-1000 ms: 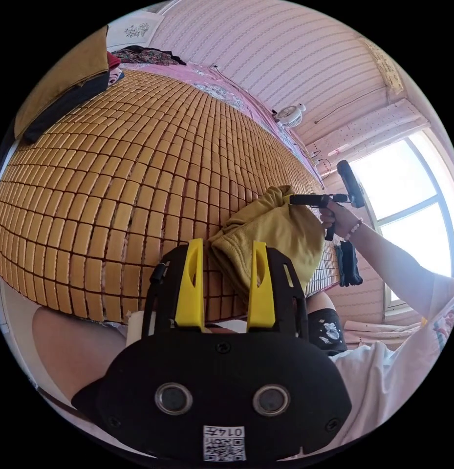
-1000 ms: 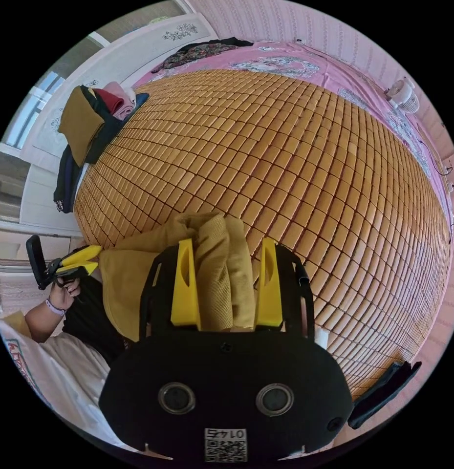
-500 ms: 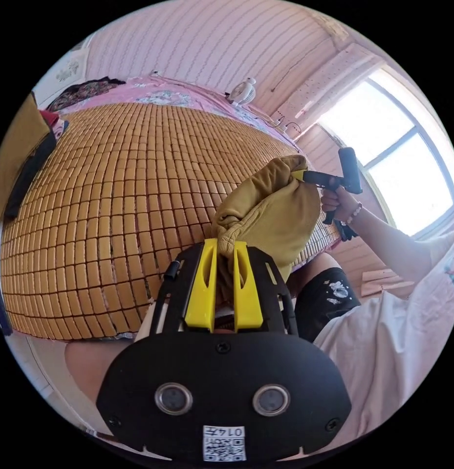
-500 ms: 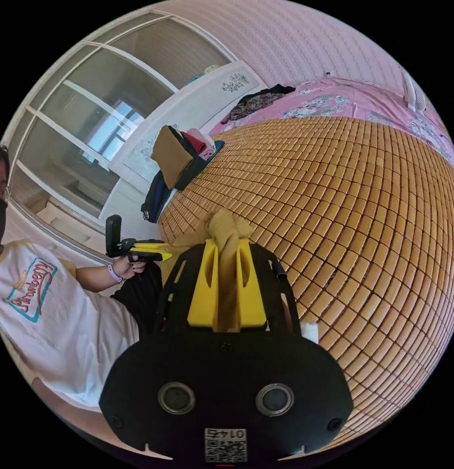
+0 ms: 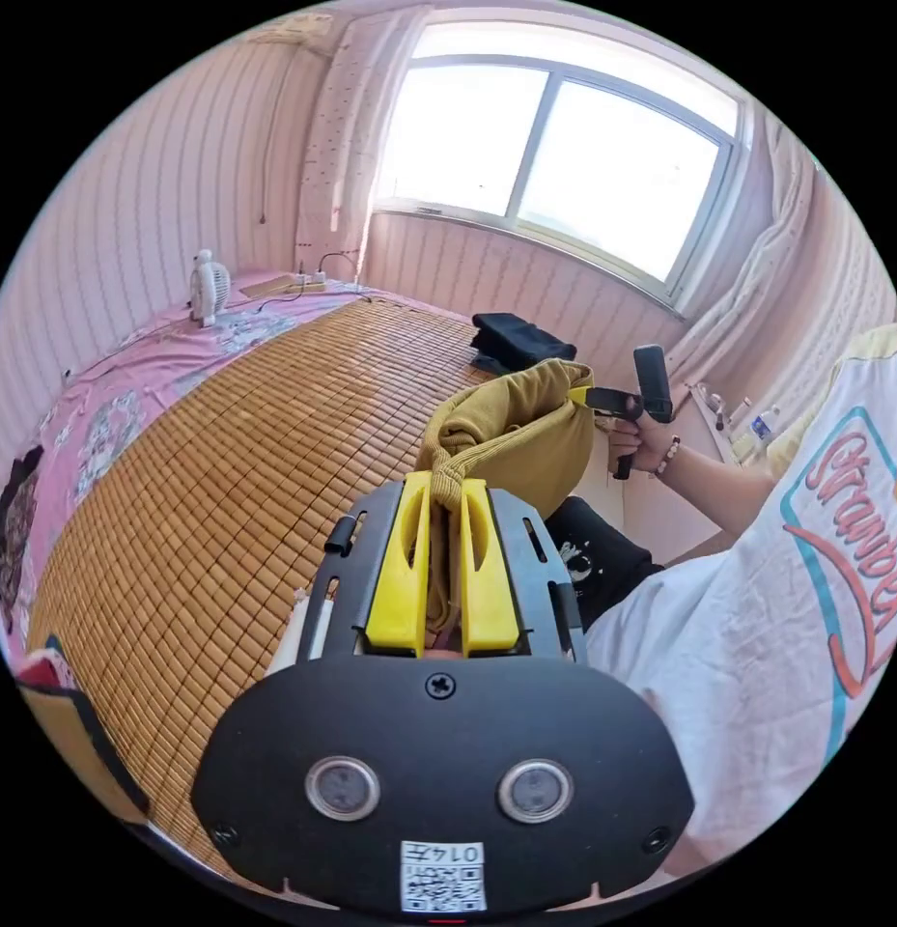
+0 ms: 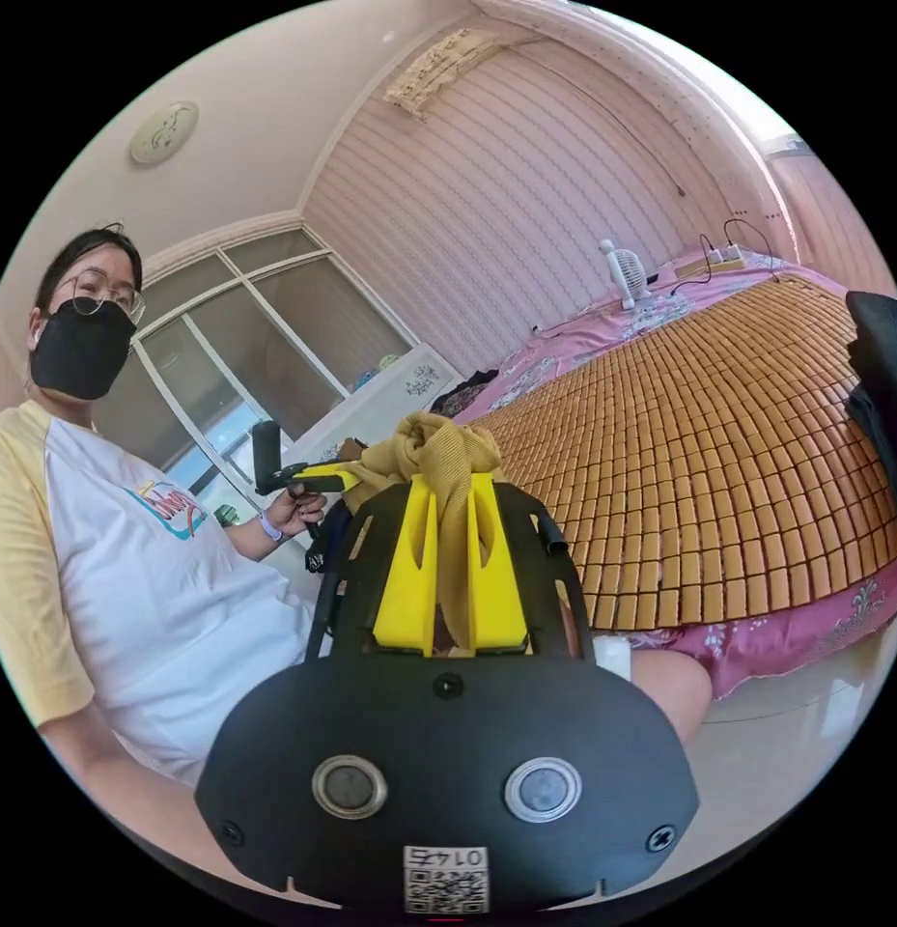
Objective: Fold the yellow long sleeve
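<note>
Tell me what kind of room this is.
Most likely a bedroom in a home: a bed with a pink sheet under a bamboo mat, a small fan by the wall, and a curtained window.

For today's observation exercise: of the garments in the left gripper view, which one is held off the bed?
The yellow long sleeve, clamped by both hand-held grippers; the black garment lies on the mat.

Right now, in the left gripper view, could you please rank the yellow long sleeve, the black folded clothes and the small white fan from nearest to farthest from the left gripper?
1. Yellow long sleeve: clamped in the left gripper jaws.
2. Black folded clothes: beyond it, on the mat's far edge.
3. Small white fan: farthest, by the wall, left.
</note>
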A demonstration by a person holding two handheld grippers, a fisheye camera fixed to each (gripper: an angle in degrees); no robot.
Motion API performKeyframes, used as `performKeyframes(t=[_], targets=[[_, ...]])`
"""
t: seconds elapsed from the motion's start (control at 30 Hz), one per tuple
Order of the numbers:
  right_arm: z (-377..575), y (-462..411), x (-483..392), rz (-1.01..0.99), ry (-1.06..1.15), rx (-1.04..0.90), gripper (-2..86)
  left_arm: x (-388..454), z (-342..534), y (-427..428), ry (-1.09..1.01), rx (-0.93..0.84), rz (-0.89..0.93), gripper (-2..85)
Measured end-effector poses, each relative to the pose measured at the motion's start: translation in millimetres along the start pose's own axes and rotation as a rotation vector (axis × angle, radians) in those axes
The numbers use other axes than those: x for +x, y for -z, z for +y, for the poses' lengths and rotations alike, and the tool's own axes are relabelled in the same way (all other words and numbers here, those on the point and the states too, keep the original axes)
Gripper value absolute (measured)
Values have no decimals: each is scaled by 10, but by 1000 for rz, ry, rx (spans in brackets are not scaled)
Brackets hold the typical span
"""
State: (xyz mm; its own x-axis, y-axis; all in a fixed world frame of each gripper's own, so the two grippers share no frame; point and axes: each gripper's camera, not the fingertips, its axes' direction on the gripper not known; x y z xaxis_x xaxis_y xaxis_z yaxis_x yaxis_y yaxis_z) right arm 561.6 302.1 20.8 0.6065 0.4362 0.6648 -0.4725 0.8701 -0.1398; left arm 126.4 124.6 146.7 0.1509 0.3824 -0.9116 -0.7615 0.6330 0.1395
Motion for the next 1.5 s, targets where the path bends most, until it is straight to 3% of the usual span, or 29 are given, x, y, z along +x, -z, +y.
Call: performKeyframes(t=[0.17, 0.43, 0.5, 0.57, 0.63, 0.73, 0.87, 1.0, 1.17, 1.27, 1.5], targets=[[126, 933, 76, 121, -23, 170, 53, 297, -1270, -529, -257, -27, 178, 50], [0, 2164, 624, 330, -351, 522, 54, 958, -3371, -1471, -512, -99, 352, 49], [-135, 2276, 869, 363, -505, 618, 57, 928, -3961, -1780, -434, -99, 364, 61], [-259, 2331, 1158, 443, -628, 686, 66, 664, -4521, -2246, -170, -163, 274, 93], [-290, 2338, 1709, 555, -840, 697, 80, 388, -4506, -2292, 18, -92, 279, 102], [-84, 2278, 2149, 560, -1010, 671, 82, 9, -3954, -2181, 98, 12, 392, 86], [143, 1994, 1654, 702, -661, 593, 76, -210, -2473, -1741, -58, -86, 180, 65], [962, 1257, 862, 766, -421, 317, 70, -495, -924, -1078, 121, -149, 146, 54], [1636, 486, 296, 695, -504, 49, 66, -508, 694, 329, 410, 95, -138, 24], [1307, -101, 86, 569, -315, -120, 67, -431, 1351, 917, 532, 271, -250, 8], [102, -2110, -873, 279, 351, -497, 87, -279, 2828, 1872, 744, 587, -385, 1]])
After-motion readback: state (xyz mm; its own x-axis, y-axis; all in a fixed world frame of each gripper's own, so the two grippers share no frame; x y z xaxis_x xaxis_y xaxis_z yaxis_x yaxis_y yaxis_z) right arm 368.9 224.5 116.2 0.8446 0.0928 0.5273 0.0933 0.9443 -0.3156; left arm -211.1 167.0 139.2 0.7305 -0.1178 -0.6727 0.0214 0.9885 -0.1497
